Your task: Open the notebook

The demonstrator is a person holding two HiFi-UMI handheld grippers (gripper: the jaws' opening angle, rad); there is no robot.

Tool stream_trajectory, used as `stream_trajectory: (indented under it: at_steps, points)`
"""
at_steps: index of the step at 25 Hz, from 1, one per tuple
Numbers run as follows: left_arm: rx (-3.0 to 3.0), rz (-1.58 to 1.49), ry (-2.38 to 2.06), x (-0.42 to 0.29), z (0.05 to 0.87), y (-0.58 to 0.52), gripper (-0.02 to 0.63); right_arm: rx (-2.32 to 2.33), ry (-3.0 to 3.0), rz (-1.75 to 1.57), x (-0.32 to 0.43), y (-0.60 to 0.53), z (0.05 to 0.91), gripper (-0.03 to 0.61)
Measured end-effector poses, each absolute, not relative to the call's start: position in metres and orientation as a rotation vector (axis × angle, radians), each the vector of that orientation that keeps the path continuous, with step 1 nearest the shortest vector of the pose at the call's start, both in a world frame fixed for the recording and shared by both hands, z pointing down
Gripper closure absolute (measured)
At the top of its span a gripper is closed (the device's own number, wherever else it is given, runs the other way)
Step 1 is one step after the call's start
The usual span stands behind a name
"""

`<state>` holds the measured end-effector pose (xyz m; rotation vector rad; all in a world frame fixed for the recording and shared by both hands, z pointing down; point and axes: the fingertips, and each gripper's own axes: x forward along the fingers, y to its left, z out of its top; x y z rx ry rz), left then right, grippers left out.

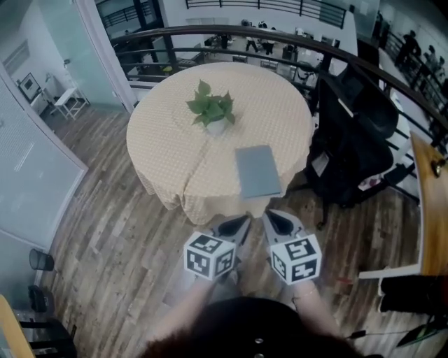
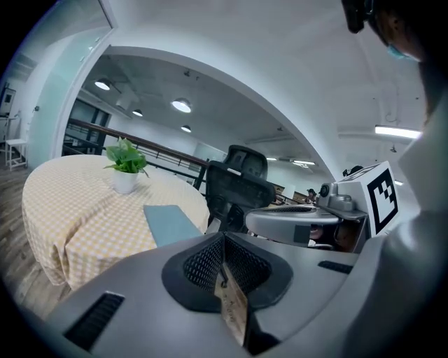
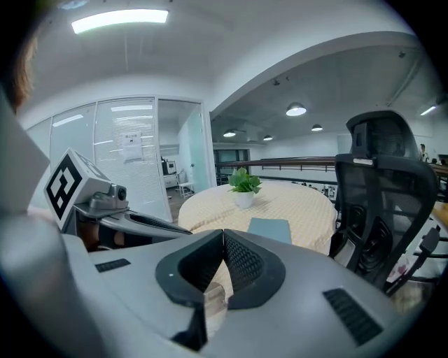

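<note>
Left gripper [image 1: 242, 222], right gripper [image 1: 273, 218] shut — notebook [image 1: 257, 171] well ahead.

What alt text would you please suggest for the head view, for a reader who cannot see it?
A closed grey-blue notebook lies near the front edge of a round cloth-covered table, a potted plant behind it. The left gripper and the right gripper hover short of the table.

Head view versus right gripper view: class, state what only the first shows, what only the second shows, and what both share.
Only the head view: a dark bin on the floor and the right gripper's own marker cube. Only the right gripper view: ceiling lights and a glass-walled room. Both: the round table, potted plant, closed notebook and black chair.
</note>
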<state>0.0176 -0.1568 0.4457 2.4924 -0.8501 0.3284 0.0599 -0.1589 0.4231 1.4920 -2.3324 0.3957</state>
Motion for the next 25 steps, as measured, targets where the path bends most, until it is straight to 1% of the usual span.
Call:
stream_trajectory:
  at_steps: [15, 25]
  points:
    - [2.5, 0.369, -0.674, -0.001, 0.458, -0.272, 0.598, 1.538, -2.171, 0.364, 0.042, -0.271, 0.443, 0.568]
    - [2.483, 0.405, -0.605, -0.001, 0.476, -0.288, 0.598, 1.547, -2.105, 0.369, 0.035, -0.288, 0.459, 0.566]
